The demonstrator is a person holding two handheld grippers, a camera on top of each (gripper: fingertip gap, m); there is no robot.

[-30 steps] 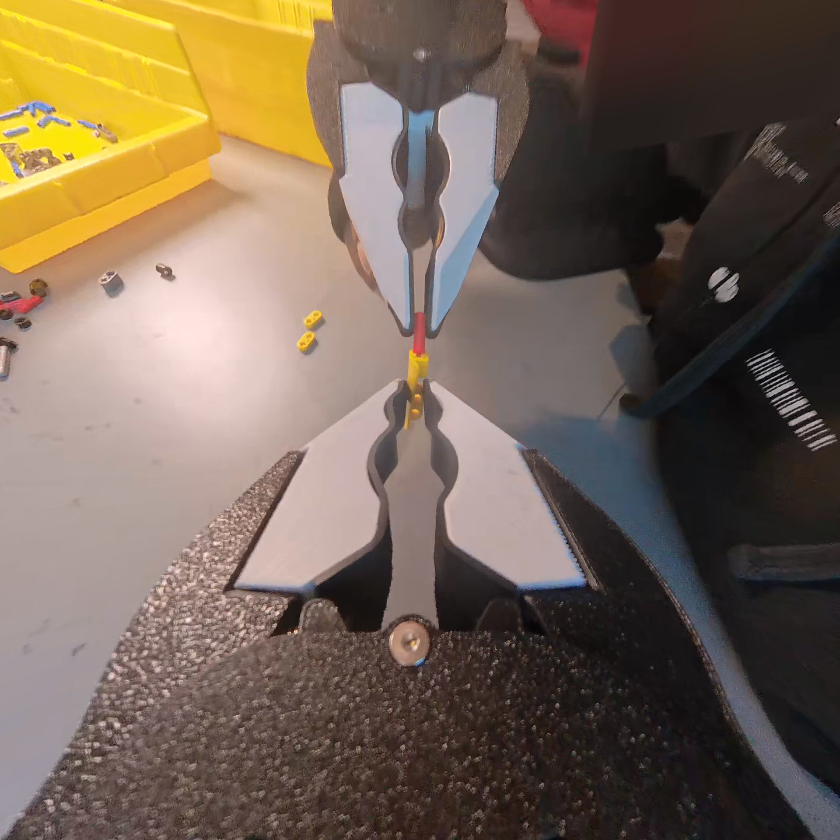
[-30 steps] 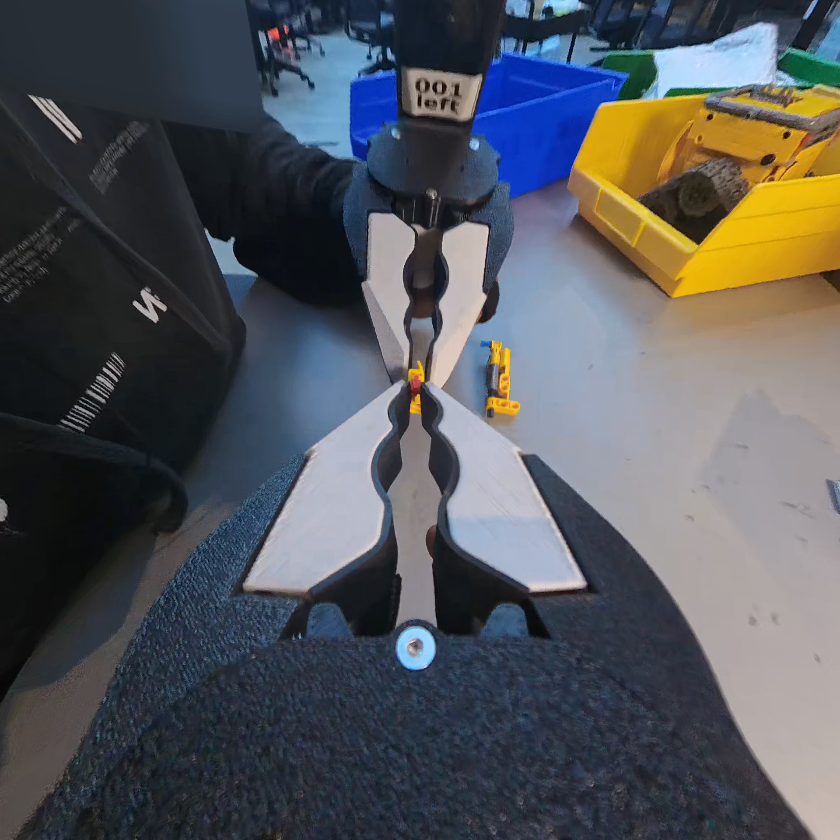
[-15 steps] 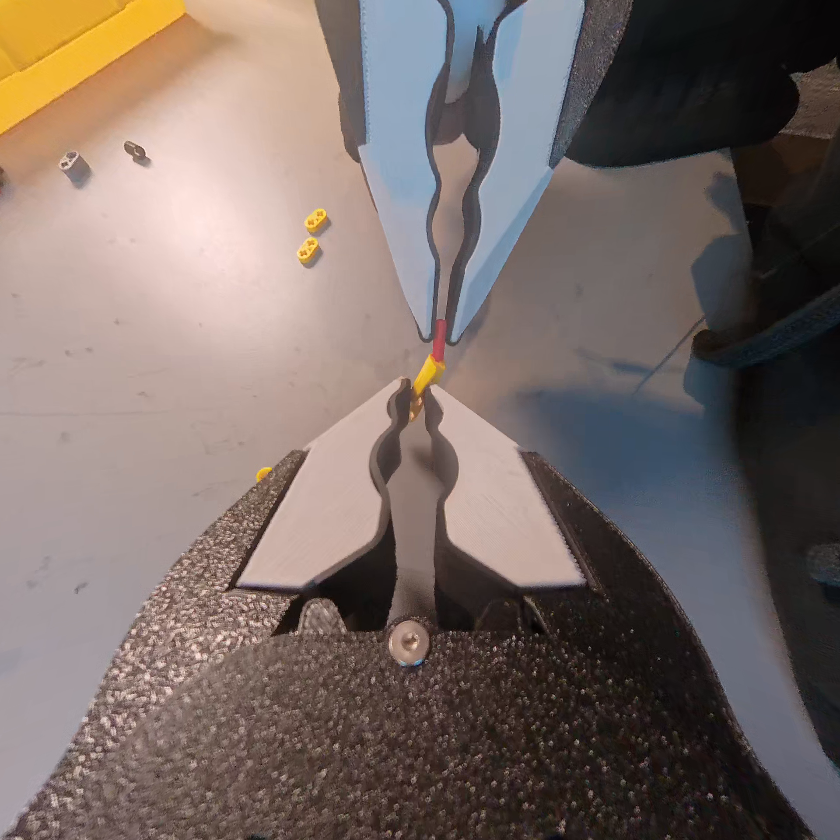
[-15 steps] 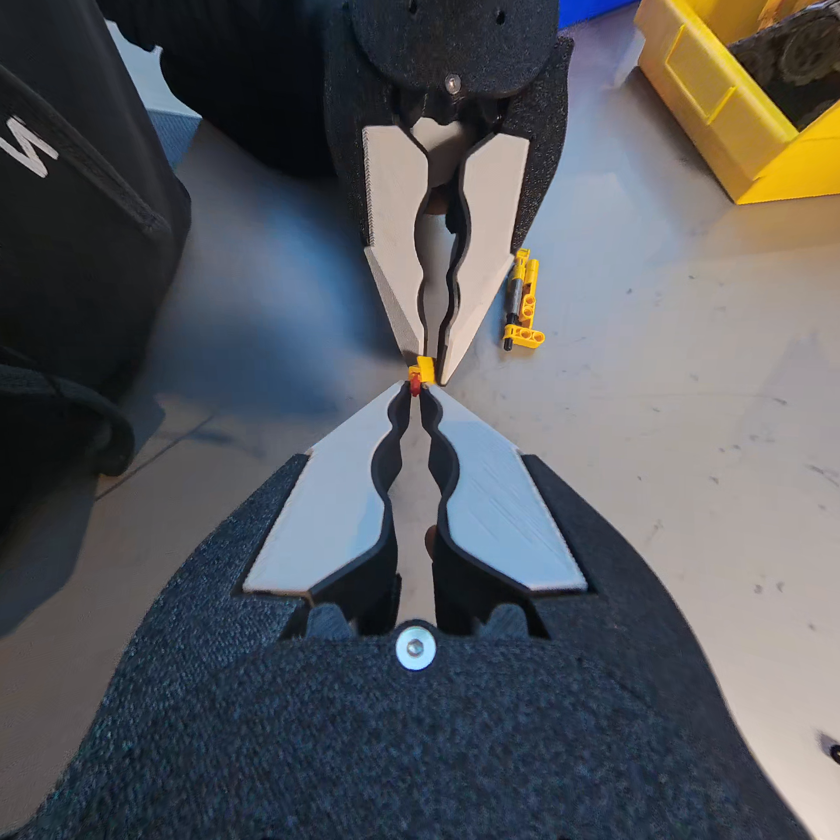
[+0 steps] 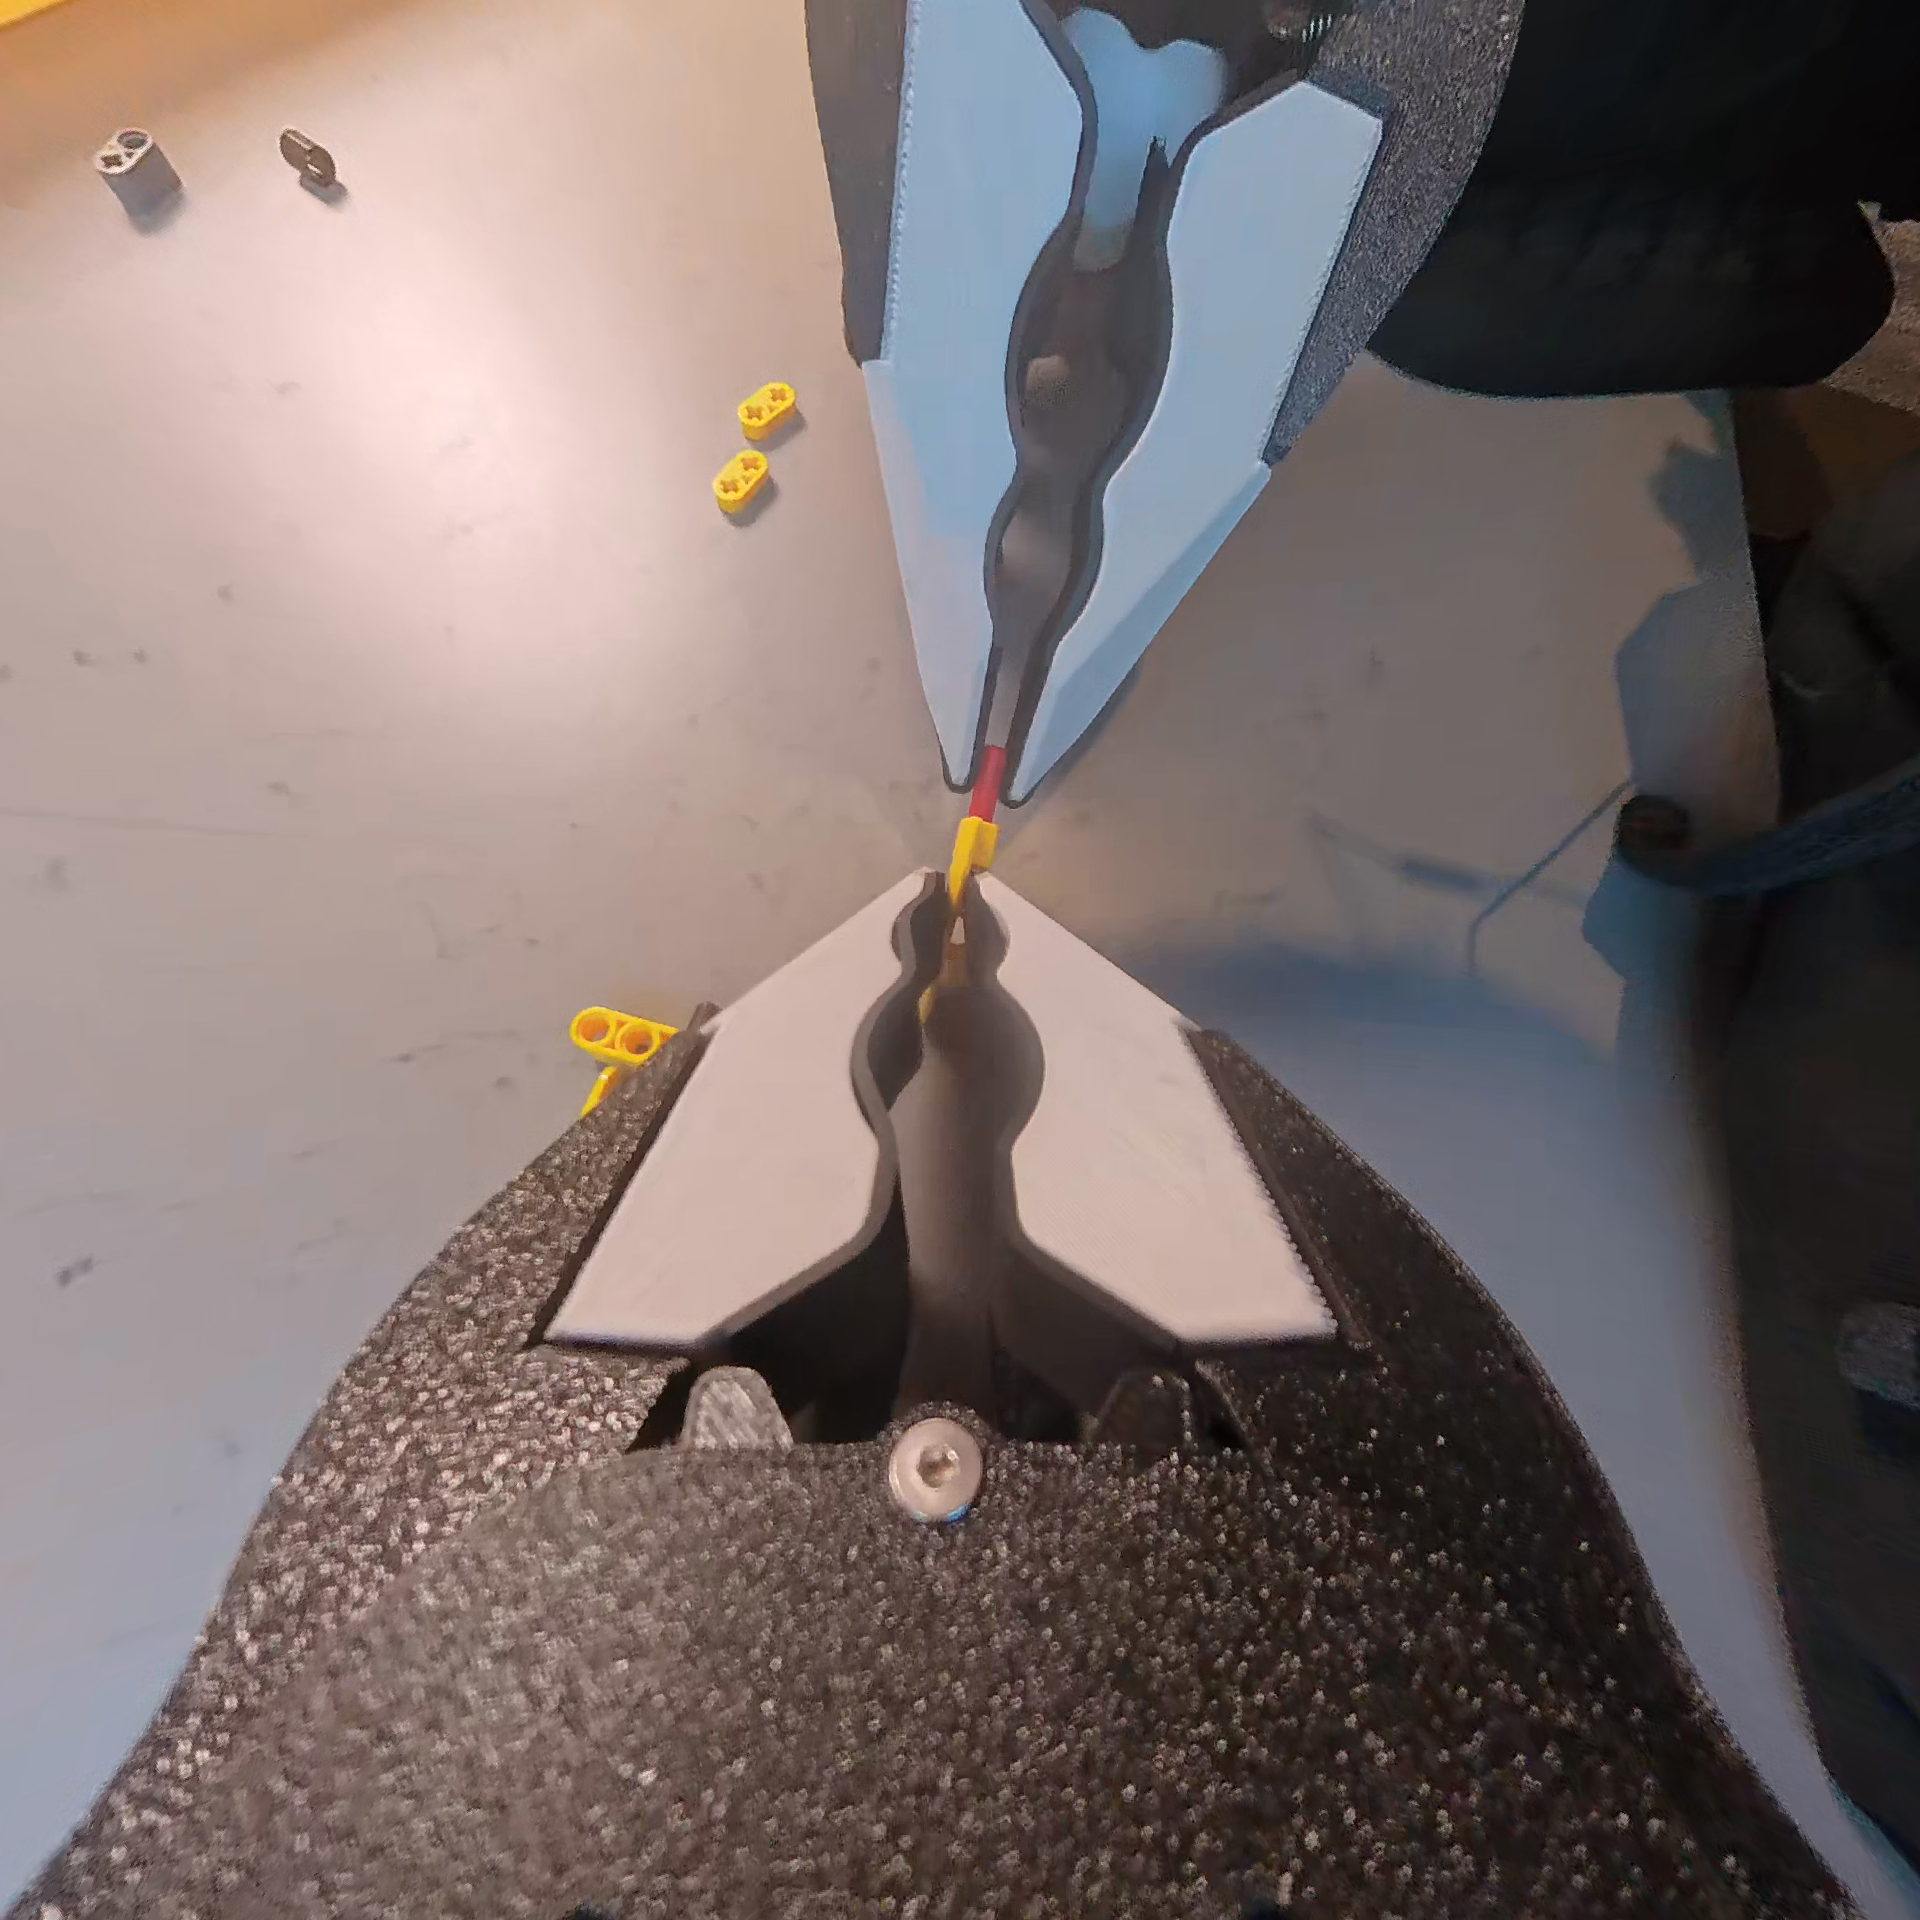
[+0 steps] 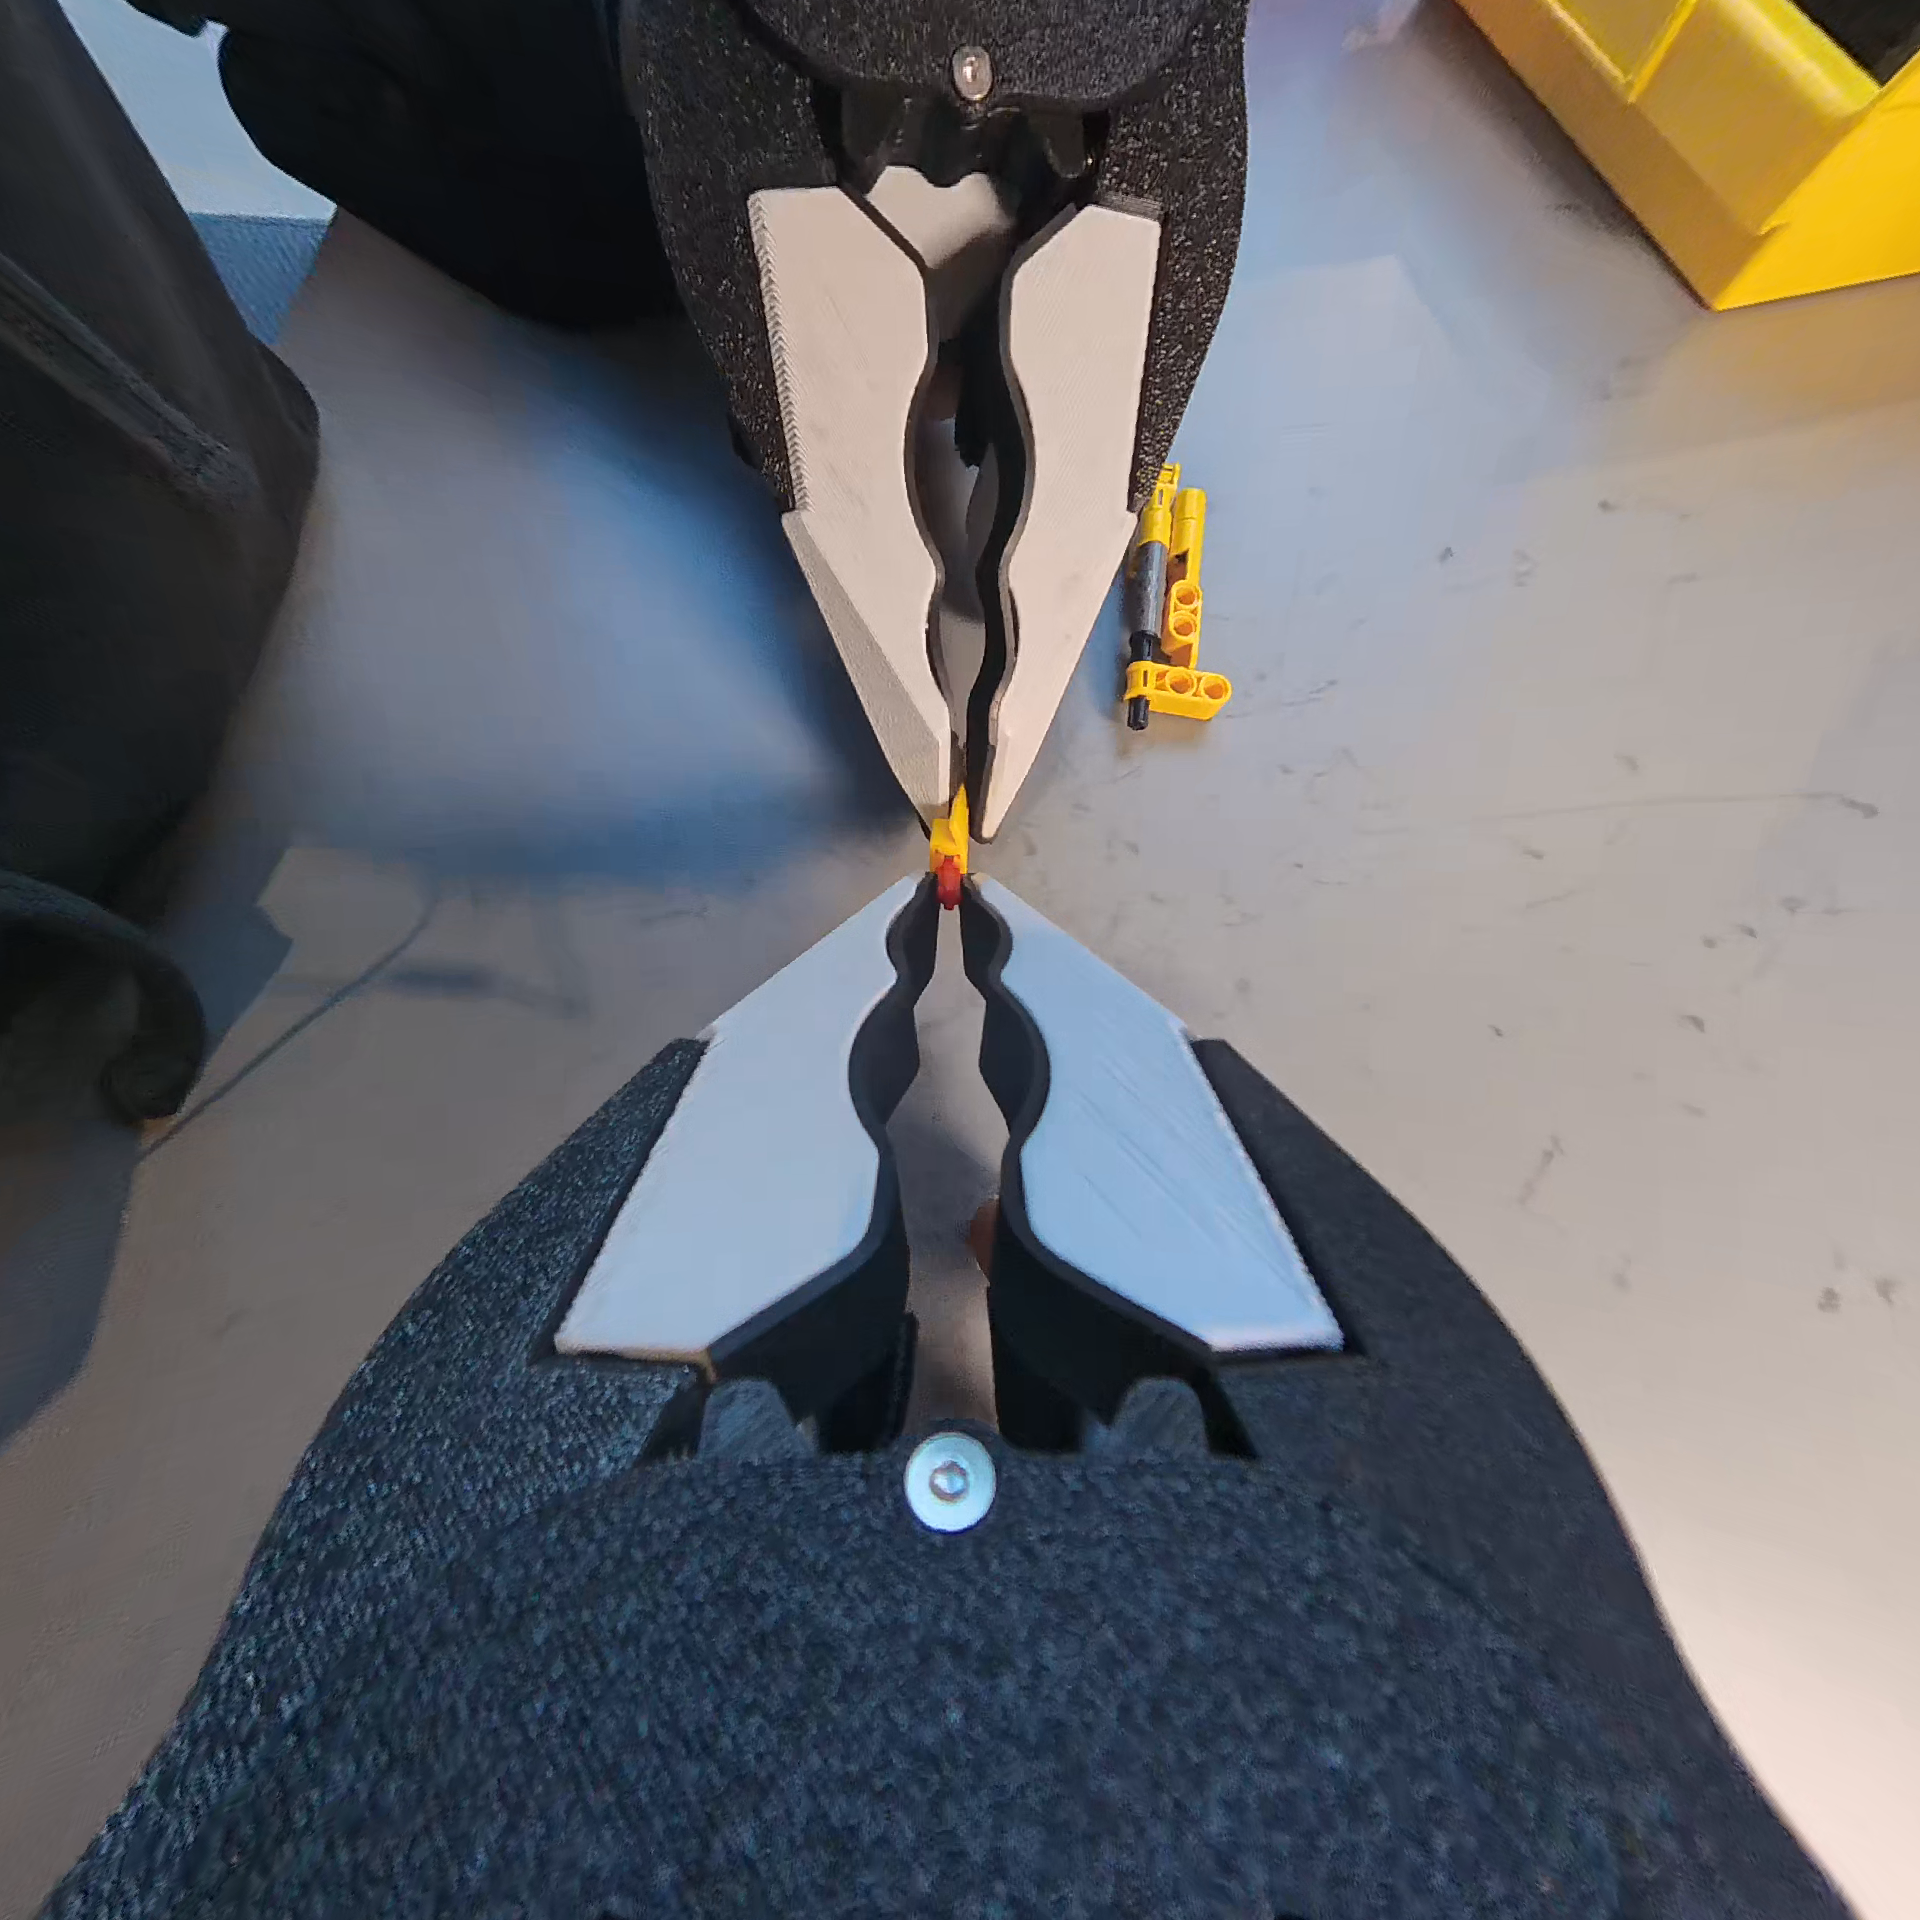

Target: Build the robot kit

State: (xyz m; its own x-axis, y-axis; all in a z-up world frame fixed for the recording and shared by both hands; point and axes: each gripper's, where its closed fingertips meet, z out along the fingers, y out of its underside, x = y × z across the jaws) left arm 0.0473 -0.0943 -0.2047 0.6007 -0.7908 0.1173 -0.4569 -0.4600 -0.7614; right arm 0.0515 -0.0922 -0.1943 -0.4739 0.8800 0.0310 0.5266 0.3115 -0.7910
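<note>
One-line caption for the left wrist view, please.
Left gripper pinching a small yellow plastic connector, meeting a red plastic axle held by the right gripper.

Left tongs point(image 5: 951, 904) and right tongs point(image 6: 948, 896) point tip to tip, nearly touching, both pinched closed and angled down low over the worktop.

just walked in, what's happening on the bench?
A person holds two handheld tools tip to tip above the grey tabletop. The left tool is shut on a small yellow plastic connector piece; the right tool is shut on a short red plastic axle pin, whose end meets the connector. Loose yellow two-hole links and a small yellow beam assembly with a black rod lie nearby, untouched.
</note>
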